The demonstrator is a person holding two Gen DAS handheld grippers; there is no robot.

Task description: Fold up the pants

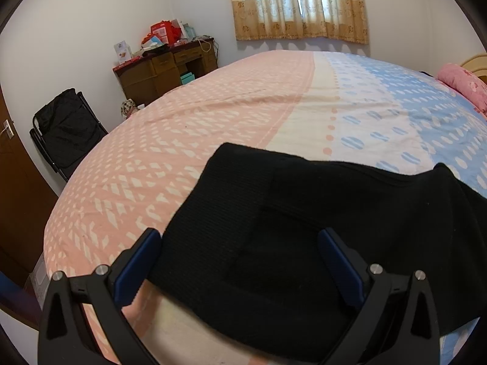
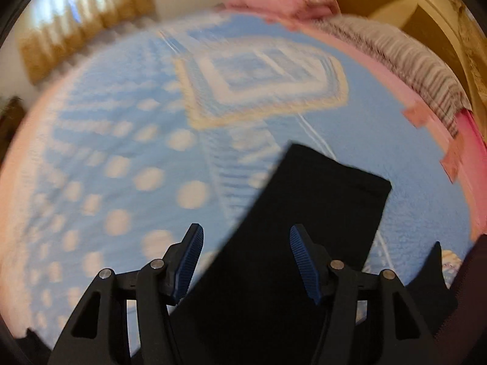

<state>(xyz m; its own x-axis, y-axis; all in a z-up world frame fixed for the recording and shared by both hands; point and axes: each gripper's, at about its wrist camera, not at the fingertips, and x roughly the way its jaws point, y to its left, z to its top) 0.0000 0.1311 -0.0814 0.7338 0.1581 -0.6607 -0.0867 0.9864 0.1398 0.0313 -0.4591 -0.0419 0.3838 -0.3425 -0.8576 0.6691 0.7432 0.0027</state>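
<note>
Black pants (image 1: 304,219) lie flat on the bed. In the left wrist view their waist end with a back pocket is spread near me. My left gripper (image 1: 240,237) is open, its blue pads straddling the waist end just above the cloth, holding nothing. In the right wrist view a black leg end (image 2: 307,206) stretches away over the blue sheet. My right gripper (image 2: 246,237) is open above that leg, empty. The right wrist view is blurred by motion.
The bed sheet (image 1: 213,115) is pink on the left and blue on the right. A pink pillow (image 1: 465,85) and striped bedding (image 2: 404,60) lie by the headboard (image 2: 426,6). A wooden desk (image 1: 164,70) and a black chair (image 1: 67,130) stand beyond the bed.
</note>
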